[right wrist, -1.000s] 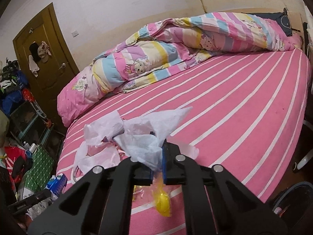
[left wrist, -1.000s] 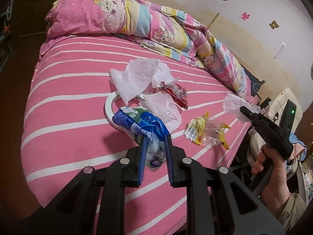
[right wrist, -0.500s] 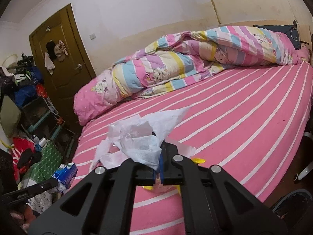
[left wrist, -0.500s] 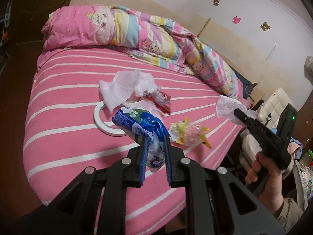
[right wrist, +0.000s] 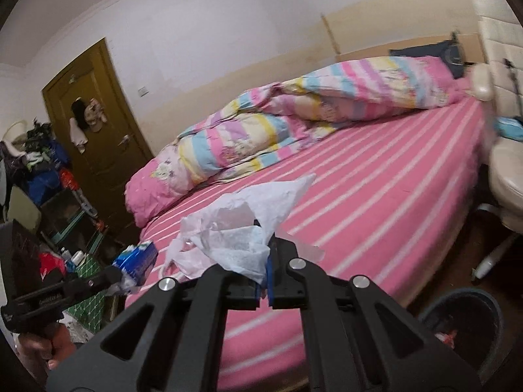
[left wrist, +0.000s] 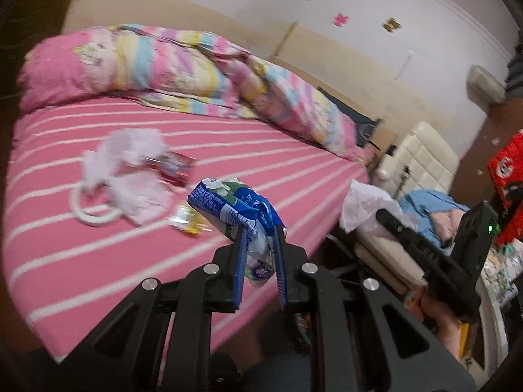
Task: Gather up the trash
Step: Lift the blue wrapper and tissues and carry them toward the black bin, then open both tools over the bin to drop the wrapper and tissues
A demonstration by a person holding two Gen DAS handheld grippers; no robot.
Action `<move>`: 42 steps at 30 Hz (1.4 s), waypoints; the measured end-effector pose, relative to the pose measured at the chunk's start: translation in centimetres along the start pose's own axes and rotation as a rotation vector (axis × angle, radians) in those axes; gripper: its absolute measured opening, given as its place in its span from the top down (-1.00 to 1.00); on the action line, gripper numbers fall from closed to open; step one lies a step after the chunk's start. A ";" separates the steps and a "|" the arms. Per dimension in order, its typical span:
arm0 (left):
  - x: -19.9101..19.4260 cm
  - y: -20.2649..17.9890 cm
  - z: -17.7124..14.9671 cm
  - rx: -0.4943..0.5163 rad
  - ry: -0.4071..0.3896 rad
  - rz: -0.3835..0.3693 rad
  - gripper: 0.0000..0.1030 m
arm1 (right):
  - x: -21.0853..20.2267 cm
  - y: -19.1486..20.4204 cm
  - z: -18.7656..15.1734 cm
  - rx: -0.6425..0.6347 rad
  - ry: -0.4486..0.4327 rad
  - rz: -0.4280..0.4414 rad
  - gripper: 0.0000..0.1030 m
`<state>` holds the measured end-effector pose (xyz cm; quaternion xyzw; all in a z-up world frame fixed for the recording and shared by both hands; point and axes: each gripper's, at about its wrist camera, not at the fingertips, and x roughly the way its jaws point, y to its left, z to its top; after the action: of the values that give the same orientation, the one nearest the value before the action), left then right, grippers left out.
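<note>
Pink striped bed (left wrist: 98, 261), one blue wrapper (left wrist: 235, 209) gripped, one tissue (right wrist: 242, 241) gripped

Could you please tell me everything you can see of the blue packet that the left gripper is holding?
The blue packet is a soft, crinkled plastic wrapper, blue with white print and a green-and-white picture. It looks mostly empty and crumpled. The left gripper is shut on its lower end, so it sticks up and leans to the left, lifted clear of the pink striped bed. Only the gripper's blue pads touch it. The right wrist view shows it too, at the left.
</note>
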<state>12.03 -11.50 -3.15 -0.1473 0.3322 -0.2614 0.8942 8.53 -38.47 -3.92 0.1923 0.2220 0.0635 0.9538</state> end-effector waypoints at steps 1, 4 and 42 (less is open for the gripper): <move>0.7 -1.3 -0.3 0.010 0.012 -0.020 0.70 | -1.2 -1.0 -0.3 0.016 -0.004 -0.022 0.95; 3.0 -5.1 -1.5 0.035 0.057 -0.086 0.70 | -4.4 -4.0 -1.6 0.046 -0.012 -0.094 0.95; 36.0 -21.1 -23.0 0.293 0.883 -0.210 0.68 | -3.8 -30.7 -20.3 0.385 0.444 -0.555 0.92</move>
<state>11.92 -51.19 -29.51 0.0725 0.6234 -0.4322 0.6475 -2.85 -60.59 -31.35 0.2817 0.4741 -0.1991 0.8101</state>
